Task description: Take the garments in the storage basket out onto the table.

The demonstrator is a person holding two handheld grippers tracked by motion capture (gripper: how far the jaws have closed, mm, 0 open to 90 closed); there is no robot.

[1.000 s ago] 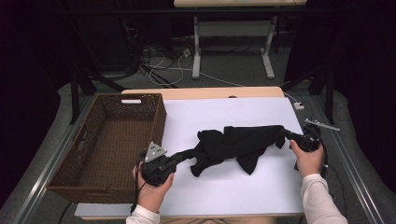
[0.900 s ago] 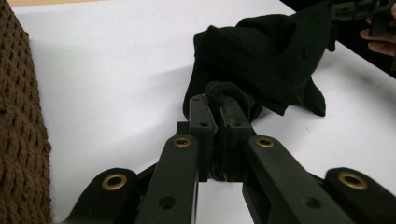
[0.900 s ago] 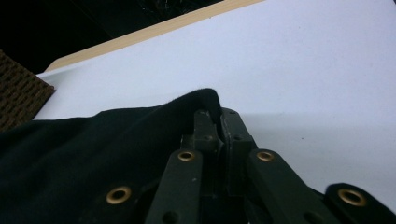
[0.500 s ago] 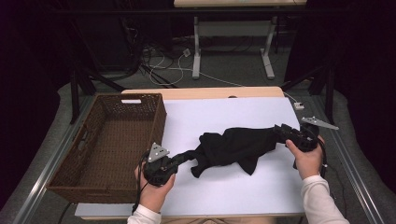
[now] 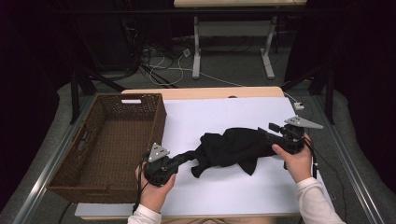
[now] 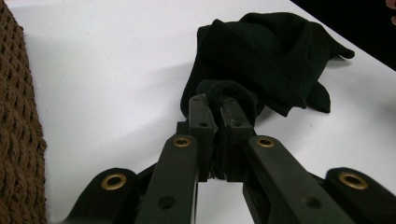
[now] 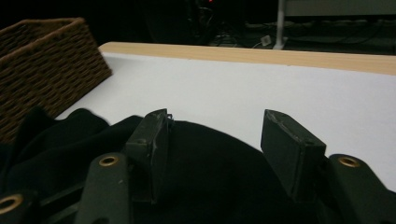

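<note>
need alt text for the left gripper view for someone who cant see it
The left hand-held gripper is shut on a bunched end of a black cloth, which lies crumpled on a white table. A brown wicker basket edges the left side.

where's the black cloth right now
In the high view the black cloth lies mid-table on the white surface, right of the wicker basket, between both tools.
</note>
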